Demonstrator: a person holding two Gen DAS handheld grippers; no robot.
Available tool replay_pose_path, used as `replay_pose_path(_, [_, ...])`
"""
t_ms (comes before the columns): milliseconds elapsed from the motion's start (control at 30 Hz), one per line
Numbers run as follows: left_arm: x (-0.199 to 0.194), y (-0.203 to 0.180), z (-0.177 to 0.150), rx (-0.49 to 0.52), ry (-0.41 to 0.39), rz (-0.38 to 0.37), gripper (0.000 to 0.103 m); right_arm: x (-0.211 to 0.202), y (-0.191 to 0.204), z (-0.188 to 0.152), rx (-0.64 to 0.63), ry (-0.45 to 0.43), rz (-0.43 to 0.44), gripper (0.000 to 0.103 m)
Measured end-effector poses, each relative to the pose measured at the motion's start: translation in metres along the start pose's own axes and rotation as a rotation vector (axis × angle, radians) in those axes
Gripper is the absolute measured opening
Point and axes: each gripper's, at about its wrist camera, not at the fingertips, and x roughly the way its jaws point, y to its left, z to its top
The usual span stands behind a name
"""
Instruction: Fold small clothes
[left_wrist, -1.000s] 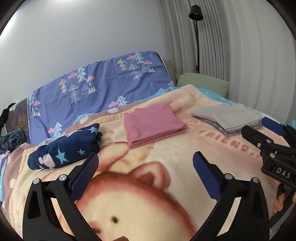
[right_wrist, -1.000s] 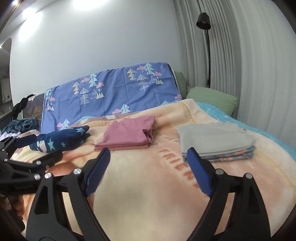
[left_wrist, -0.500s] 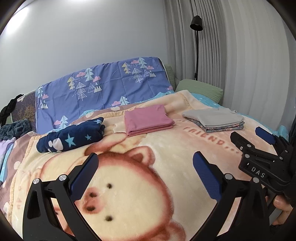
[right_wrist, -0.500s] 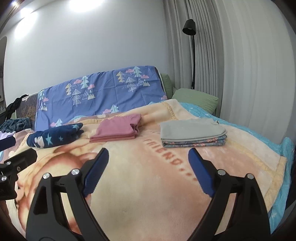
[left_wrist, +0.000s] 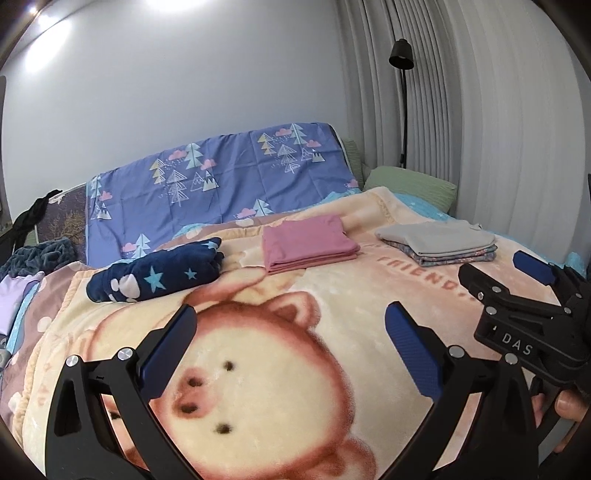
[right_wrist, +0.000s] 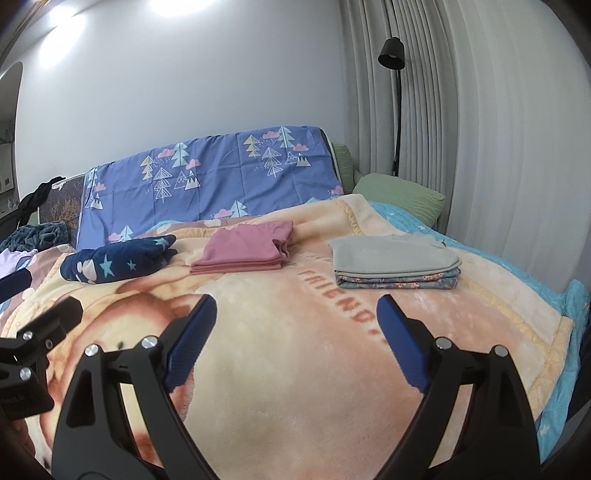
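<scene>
A folded pink garment (left_wrist: 306, 243) (right_wrist: 245, 249) lies on the bear-print blanket (left_wrist: 295, 369) (right_wrist: 295, 369). Right of it sits a folded grey garment (left_wrist: 437, 238) (right_wrist: 391, 253) on top of a folded floral one (right_wrist: 399, 282). A rolled navy star-print piece (left_wrist: 159, 275) (right_wrist: 118, 264) lies to the left. My left gripper (left_wrist: 290, 339) hangs open over the bear's face, well short of the clothes, nothing between its fingers. My right gripper (right_wrist: 295, 328) is open too, empty, over the blanket in front of the grey stack. In the left wrist view the right gripper (left_wrist: 498, 273) shows at the right edge.
A blue tree-print sheet (left_wrist: 221, 184) covers the headboard behind the clothes. A green pillow (right_wrist: 399, 195) and a black floor lamp (right_wrist: 395, 92) stand at the back right by the curtains. Dark clothing (left_wrist: 40, 251) is piled at the far left. A hand (left_wrist: 569, 410) holds the right gripper.
Both grippers have drawn back from the folded clothes, which now look smaller and farther off. More of the bear's face shows under the left gripper. The clothes lie as before.
</scene>
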Motion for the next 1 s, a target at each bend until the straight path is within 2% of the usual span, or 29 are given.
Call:
replay_pose_path(333, [0.008, 0.002, -0.005, 0.002, 0.041, -0.053, 0.102, 0.006, -0.002, -0.002, -0.002, 0.019, -0.019, 0.090])
replay_pose_path(1000, [0.020, 0.000, -0.014, 0.041, 0.095, -0.070, 0.102, 0.018, -0.007, -0.004, 0.032, 0.061, -0.014, 0.090])
